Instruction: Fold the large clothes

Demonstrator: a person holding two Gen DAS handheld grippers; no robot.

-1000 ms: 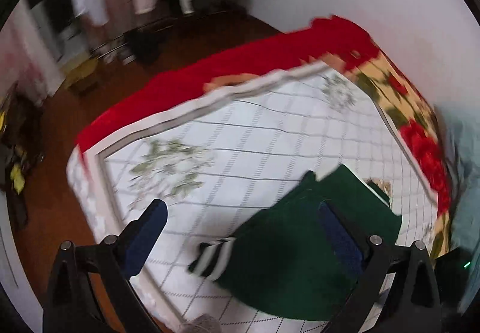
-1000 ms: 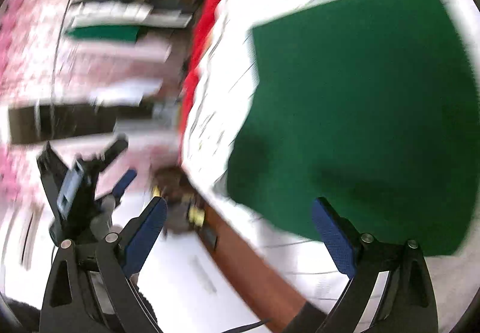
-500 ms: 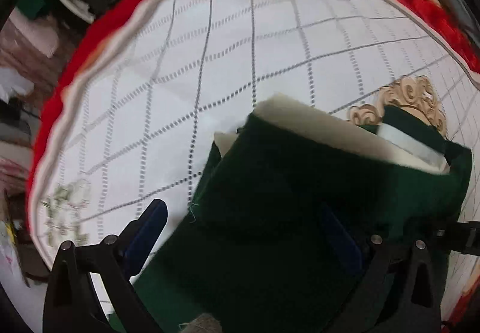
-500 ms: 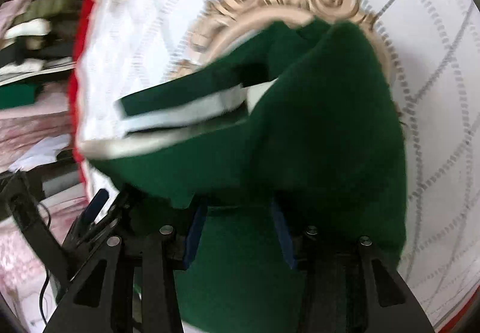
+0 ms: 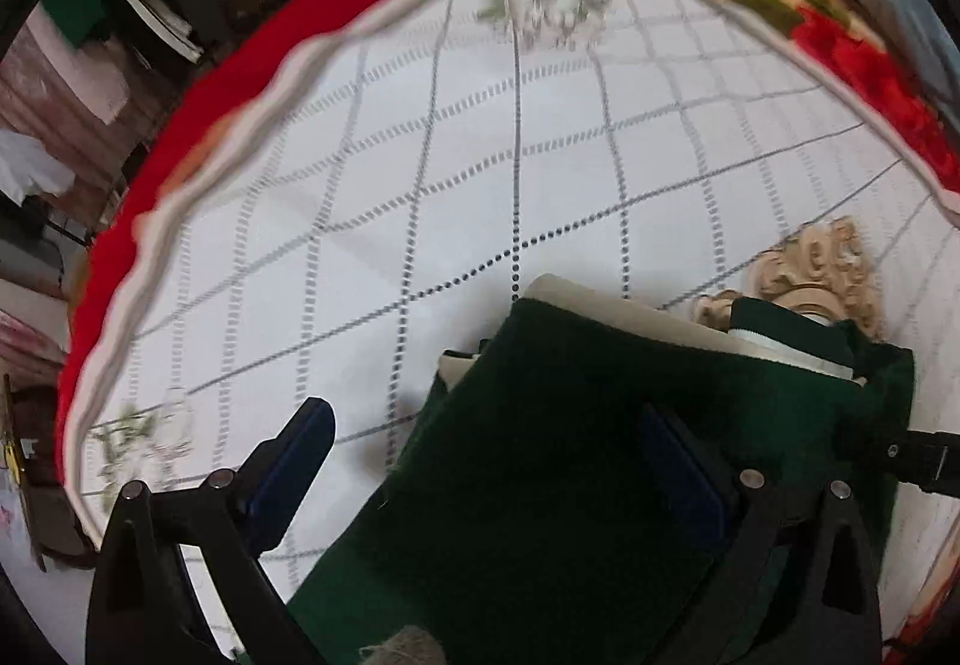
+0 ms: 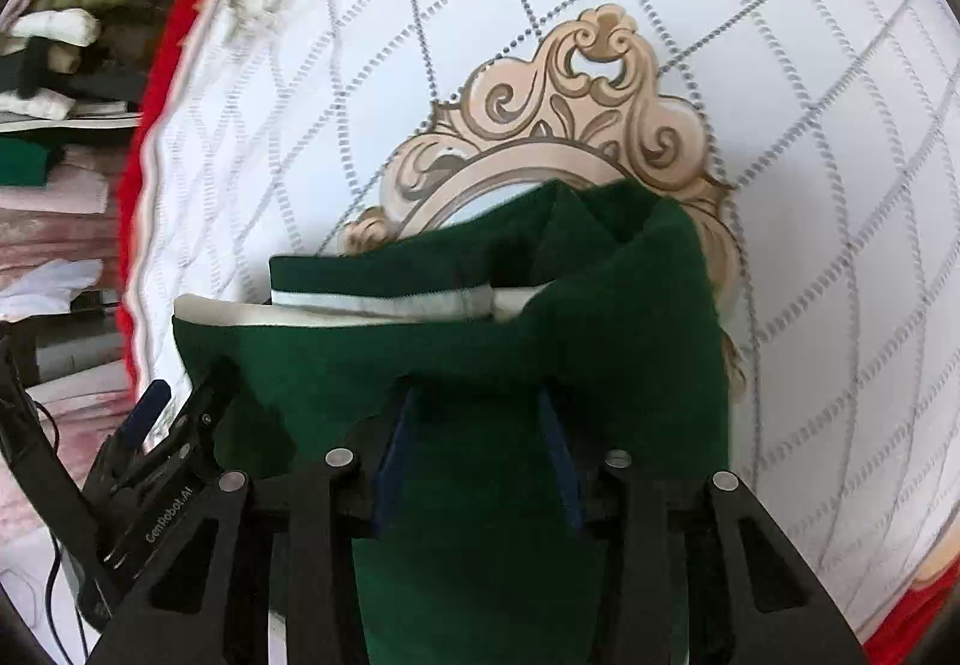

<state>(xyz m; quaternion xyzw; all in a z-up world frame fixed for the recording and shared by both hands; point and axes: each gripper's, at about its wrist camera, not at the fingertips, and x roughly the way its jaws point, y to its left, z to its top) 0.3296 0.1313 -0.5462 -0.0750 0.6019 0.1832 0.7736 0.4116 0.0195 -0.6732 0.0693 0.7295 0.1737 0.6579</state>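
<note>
On quilted bedspread [image 5: 420, 197], fuzzy green garment [image 6: 600, 317], seemingly folded.

Quilted white bedspread [image 5: 480, 155]; clothes shelves [image 6: 54, 83] beside.

The green garment [image 6: 600, 317] runs off the bottom edge below the right gripper [image 6: 480, 455], covering part of the bedspread's blurred far edge [image 5: 240, 113].

The right gripper [image 6: 477, 446] has its blue-padded fingers [image 6: 393, 455] partly closed around a fold of the green garment [image 6: 630, 305], which lies bunched just below the beige scroll emblem [image 6: 576, 107] on the white quilted bedcover [image 6: 810, 155]; the left gripper [image 6: 174, 425] touches the garment's left edge
</note>
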